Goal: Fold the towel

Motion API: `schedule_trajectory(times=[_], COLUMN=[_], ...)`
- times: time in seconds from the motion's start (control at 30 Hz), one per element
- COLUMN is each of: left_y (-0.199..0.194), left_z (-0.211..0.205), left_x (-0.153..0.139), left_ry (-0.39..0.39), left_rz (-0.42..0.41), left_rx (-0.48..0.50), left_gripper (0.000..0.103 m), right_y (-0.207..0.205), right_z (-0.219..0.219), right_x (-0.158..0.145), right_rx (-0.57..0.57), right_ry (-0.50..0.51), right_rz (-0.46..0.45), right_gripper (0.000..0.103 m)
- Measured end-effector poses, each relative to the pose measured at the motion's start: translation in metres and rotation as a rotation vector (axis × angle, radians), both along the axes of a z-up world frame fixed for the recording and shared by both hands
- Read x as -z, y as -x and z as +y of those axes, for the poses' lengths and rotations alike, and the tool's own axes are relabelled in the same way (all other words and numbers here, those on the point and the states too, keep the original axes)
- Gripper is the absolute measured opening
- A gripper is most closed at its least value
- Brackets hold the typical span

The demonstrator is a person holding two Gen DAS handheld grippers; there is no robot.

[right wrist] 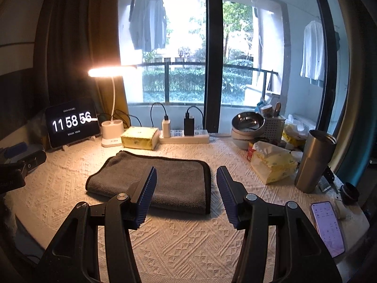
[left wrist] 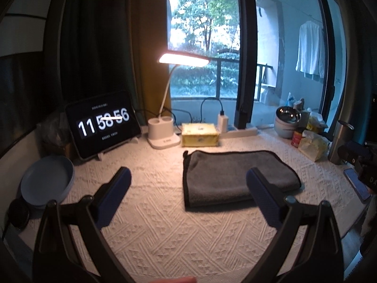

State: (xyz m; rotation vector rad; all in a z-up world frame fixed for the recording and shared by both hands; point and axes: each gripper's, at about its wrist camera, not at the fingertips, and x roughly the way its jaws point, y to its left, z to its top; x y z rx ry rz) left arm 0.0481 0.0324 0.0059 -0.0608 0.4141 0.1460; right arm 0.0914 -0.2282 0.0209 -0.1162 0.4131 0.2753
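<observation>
A grey towel with a black border lies folded flat on the white textured tablecloth. It also shows in the right wrist view. My left gripper is open and empty, held above the cloth, its right finger over the towel's near right part. My right gripper is open and empty, its left finger over the towel's near edge and its right finger just past the towel's right border. The right gripper's body shows at the right edge of the left wrist view.
At the back stand a tablet clock, a lit desk lamp, a yellow tissue box and chargers on a power strip. Blue plates lie left. Bowls, a tissue pack, a steel tumbler and a phone sit right.
</observation>
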Motion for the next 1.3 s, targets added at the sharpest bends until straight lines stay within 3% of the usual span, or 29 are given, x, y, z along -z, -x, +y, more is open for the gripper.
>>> schedule_trajectory(times=[0.3, 1.3], left_y=[0.009, 0.006], left_z=[-0.002, -0.003], left_x=[-0.012, -0.009], left_ry=[0.002, 0.002], left_rz=[-0.037, -0.029], left_rx=[0.007, 0.002], left_gripper=[0.099, 0.099], right_y=[0.01, 0.006], right_z=[-0.006, -0.011], right_x=[-0.008, -0.003], right_rx=[0.014, 0.018], right_ry=[0.011, 0.008], right_rz=[-0.042, -0.026], right_gripper=[0.056, 0.056])
